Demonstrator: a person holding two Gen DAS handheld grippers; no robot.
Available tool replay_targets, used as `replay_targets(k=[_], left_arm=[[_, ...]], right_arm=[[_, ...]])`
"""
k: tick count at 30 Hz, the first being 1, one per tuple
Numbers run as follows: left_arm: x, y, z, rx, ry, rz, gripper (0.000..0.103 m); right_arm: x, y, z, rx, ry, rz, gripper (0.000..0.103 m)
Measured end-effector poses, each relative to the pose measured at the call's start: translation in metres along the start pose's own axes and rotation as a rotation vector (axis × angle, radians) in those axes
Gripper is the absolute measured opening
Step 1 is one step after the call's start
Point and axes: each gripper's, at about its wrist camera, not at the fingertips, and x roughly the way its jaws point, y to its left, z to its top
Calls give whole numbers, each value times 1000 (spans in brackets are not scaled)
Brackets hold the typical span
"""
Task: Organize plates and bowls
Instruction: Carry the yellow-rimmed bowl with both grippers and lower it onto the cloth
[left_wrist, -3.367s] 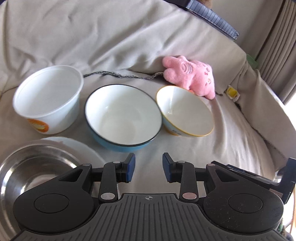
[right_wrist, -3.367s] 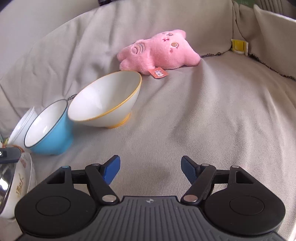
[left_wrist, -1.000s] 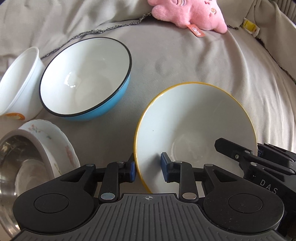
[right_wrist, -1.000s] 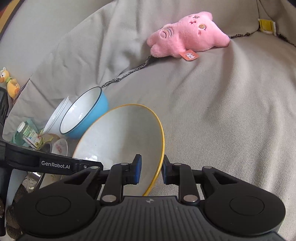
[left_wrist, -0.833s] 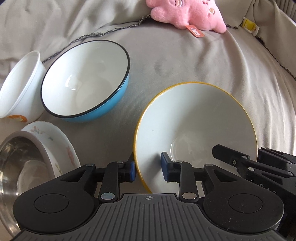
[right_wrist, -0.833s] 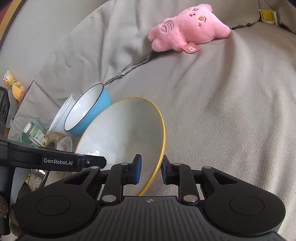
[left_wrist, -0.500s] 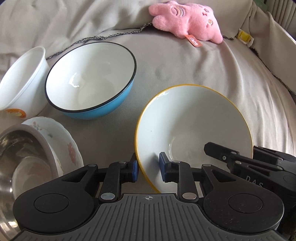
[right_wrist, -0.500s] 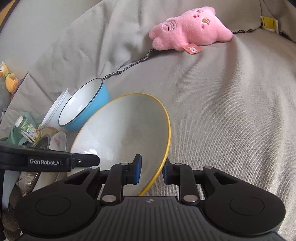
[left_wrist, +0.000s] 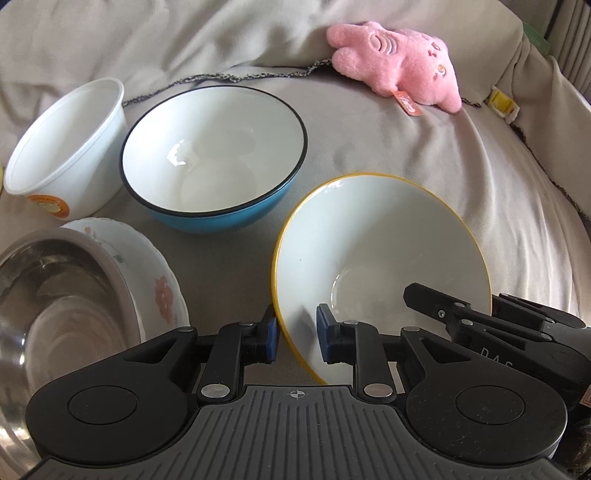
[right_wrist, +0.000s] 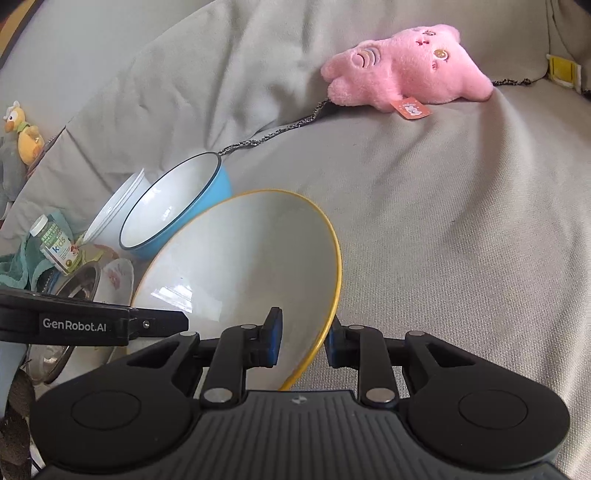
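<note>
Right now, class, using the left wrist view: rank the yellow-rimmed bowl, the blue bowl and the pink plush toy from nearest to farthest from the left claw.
1. Yellow-rimmed bowl: its near rim sits between the fingers of the left claw.
2. Blue bowl: farther back, to the left, on the cloth.
3. Pink plush toy: farthest, at the back right.

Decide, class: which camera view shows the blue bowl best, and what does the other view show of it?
The left wrist view: the blue bowl sits upright and whole, its black rim and white inside fully visible, beside the white tub. In the right wrist view it is smaller, seen obliquely, its lower part hidden behind the yellow-rimmed bowl.
</note>
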Motion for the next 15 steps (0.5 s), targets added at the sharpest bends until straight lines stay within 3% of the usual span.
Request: replay_targets(k=[5, 15], left_arm=[[-21, 3, -7, 1, -36, -25, 27], [-50, 13, -10, -31, -118, -94, 27]], right_arm=[[-13, 3, 2, -22, -33, -38, 27], [-24, 1, 8, 27, -3, -61, 28]])
